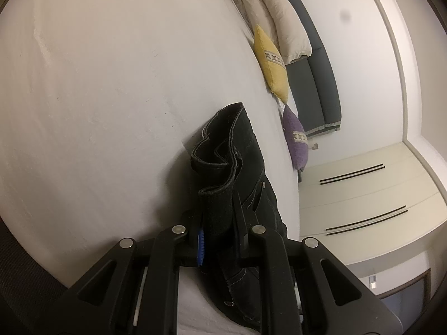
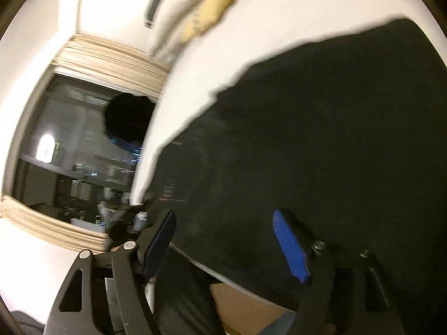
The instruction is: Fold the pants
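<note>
The black pants hang bunched over the white bed in the left wrist view. My left gripper is shut on the pants' waistband, which passes between the blue pad and the other finger. In the right wrist view the pants spread as a wide black sheet over the bed. My right gripper is open, its blue-padded fingers apart, with the black cloth lying in front of and between them. This view is blurred by motion.
A yellow cushion, a purple cushion and beige pillows lie along the dark headboard. White wardrobe doors stand beyond. A dark window with beige curtains is at the left in the right wrist view.
</note>
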### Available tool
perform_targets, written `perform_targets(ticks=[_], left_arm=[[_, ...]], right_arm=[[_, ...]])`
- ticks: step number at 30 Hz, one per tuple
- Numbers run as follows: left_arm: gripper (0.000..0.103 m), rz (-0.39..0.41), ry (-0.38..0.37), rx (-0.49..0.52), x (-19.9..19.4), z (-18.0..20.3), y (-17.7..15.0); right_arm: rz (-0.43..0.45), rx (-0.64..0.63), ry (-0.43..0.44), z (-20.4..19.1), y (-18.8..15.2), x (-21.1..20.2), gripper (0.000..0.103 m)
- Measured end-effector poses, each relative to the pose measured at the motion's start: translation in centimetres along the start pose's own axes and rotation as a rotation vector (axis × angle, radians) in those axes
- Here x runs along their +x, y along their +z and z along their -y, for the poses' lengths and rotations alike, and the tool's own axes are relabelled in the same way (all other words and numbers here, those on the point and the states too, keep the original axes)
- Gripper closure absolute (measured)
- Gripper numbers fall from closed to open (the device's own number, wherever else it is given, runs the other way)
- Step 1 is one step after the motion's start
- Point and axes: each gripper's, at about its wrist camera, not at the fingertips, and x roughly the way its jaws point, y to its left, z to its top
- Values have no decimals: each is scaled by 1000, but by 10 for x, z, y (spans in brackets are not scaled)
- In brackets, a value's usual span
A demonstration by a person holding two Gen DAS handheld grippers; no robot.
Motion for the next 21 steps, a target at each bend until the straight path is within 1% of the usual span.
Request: perform_targets(ticks=[1, 3, 5, 7, 9, 12, 15, 17, 18, 20, 21], left_arm=[[91, -1, 2, 1, 0, 1, 1], [91, 1, 6, 6, 0, 2, 0], [91, 4, 12, 18, -1, 7, 2], [91, 8, 15, 33, -3, 12, 5], [91, 12, 11, 55, -7, 19, 8], [91, 19, 2, 86, -14, 31, 12], [91, 26, 4, 150, -23, 52, 15], [91, 28, -1, 205, -27, 71, 15], [91, 28, -2, 234, -29, 80, 15], [91, 17, -7, 316, -28, 107, 8], [91, -1, -14, 375, -26, 125, 1]], right_arm=[[-2, -6, -14, 0, 0, 0, 33], [-5, -3, -18, -7, 1, -5, 33], [2, 23, 42, -11, 4, -11, 33], [39, 23, 91, -16, 7, -22, 33], [53, 18, 127, -19, 9, -27, 33], [62, 52, 147, -11, 10, -31, 33], [68, 115, 158, 5, 9, -32, 33], [71, 169, 155, 13, 11, -30, 29], [77, 200, 161, 20, 11, -33, 28], [91, 239, 187, 29, 13, -38, 27], [106, 259, 198, 34, 16, -44, 26]])
